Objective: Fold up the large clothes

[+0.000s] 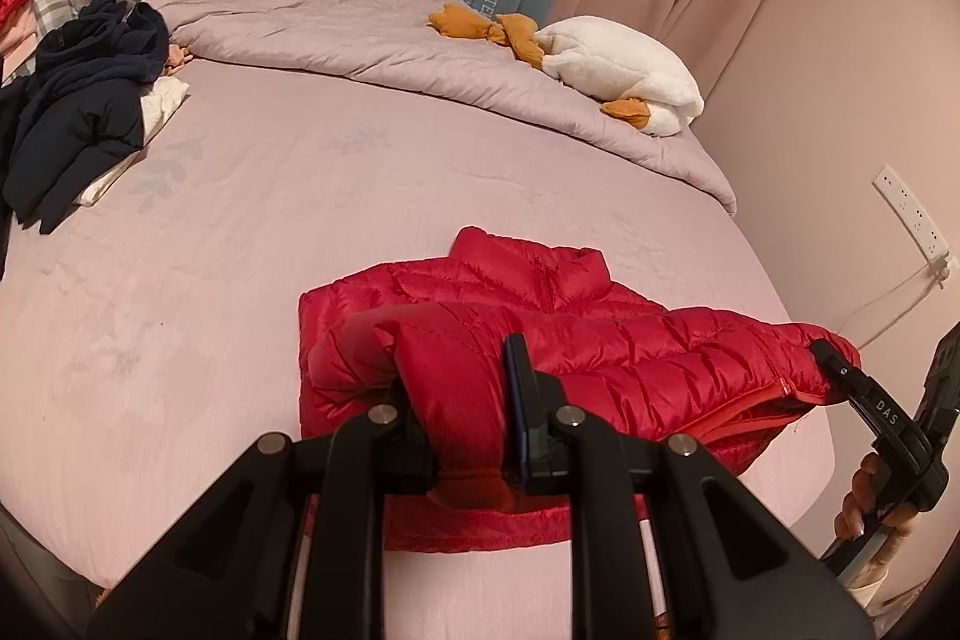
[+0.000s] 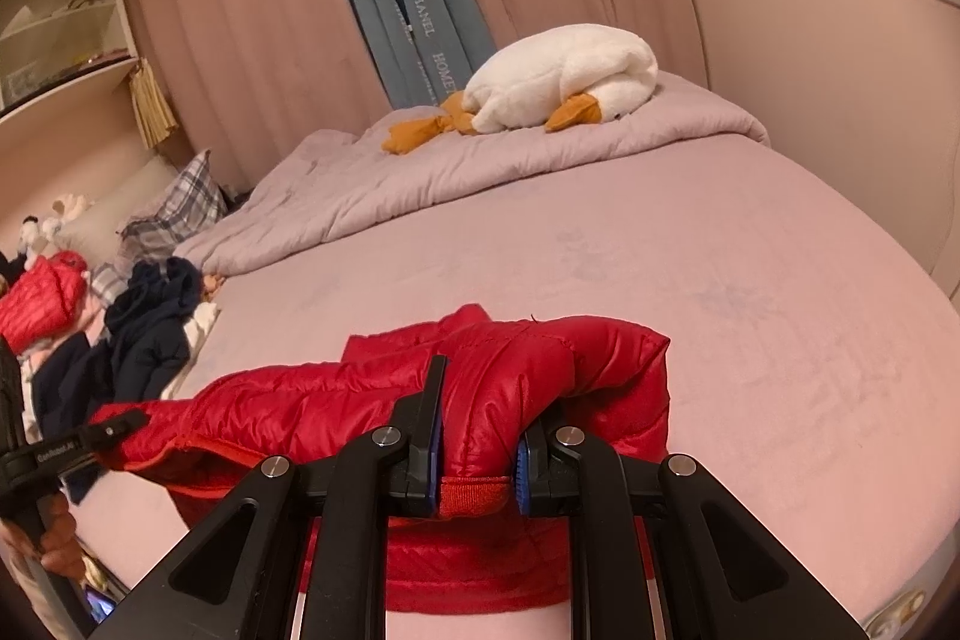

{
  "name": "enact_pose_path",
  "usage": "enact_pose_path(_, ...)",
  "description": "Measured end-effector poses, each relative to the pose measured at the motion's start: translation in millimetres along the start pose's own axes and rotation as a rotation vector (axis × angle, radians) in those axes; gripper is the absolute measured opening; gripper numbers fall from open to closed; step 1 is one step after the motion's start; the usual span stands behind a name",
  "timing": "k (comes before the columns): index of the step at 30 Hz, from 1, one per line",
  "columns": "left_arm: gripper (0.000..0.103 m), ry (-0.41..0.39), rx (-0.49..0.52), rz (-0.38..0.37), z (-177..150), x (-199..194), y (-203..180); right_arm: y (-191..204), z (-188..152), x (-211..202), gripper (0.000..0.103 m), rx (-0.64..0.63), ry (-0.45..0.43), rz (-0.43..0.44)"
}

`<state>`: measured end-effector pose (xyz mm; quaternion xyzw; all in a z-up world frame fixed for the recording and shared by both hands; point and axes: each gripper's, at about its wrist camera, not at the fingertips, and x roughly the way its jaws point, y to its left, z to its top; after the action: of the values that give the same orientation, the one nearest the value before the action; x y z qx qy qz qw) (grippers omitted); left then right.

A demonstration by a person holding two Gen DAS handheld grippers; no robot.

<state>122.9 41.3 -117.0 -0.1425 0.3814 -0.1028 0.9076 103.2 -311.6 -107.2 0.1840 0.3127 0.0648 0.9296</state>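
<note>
A red puffer jacket [image 1: 540, 292] lies on the pink bed sheet [image 1: 240, 250], collar toward the far side. Its near part is lifted and doubled over the body. My left gripper [image 1: 465, 418] is shut on the jacket's left ribbed edge, which bulges between the pads. My right gripper [image 2: 480, 436] is shut on the right ribbed edge of the jacket [image 2: 360, 400]. In the left wrist view, the right gripper [image 1: 840, 376] shows pinching the jacket's right end, with a hand [image 1: 870, 496] on its handle. The right wrist view shows the left gripper [image 2: 114, 427] at the jacket's left end.
A pile of dark navy clothes [image 1: 90, 100] sits at the bed's left side. A folded grey quilt [image 1: 360, 28] with a white plush goose [image 1: 618, 64] lies at the far end. A second red jacket [image 2: 42, 298] is far left. A socket strip [image 1: 912, 214] is on the right wall.
</note>
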Motion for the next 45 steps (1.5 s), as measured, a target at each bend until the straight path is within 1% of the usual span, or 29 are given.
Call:
enact_pose_path(6, 0.019, 0.011, 0.000, -0.003, 9, 12, 1, -2, 2, 10, 0.017, -0.005, 0.012, -0.016)
enact_pose_path(10, 0.019, 0.019, 0.010, 0.011, 13, 21, -2, -2, 4, 18, 0.017, 0.004, 0.021, -0.018)
enact_pose_path(18, 0.020, 0.032, 0.010, 0.008, 24, 39, -1, -1, 10, 44, 0.017, -0.012, 0.057, -0.049)
enact_pose_path(24, 0.020, 0.050, 0.038, 0.030, 30, 58, -3, 0, 13, 63, 0.017, -0.027, 0.090, -0.076)
enact_pose_path(28, 0.020, 0.063, 0.030, 0.032, 33, 72, 1, -3, 14, 78, 0.017, -0.030, 0.121, -0.092)
enact_pose_path(35, 0.021, 0.099, 0.024, 0.059, 37, 97, 5, -11, 12, 103, 0.017, -0.019, 0.174, -0.112)
enact_pose_path(42, 0.023, 0.129, 0.003, 0.066, 43, 122, 14, -16, 12, 121, 0.017, -0.019, 0.202, -0.125)
enact_pose_path(45, 0.024, 0.142, 0.004, 0.081, 44, 137, 17, -17, 10, 131, 0.017, -0.024, 0.218, -0.132)
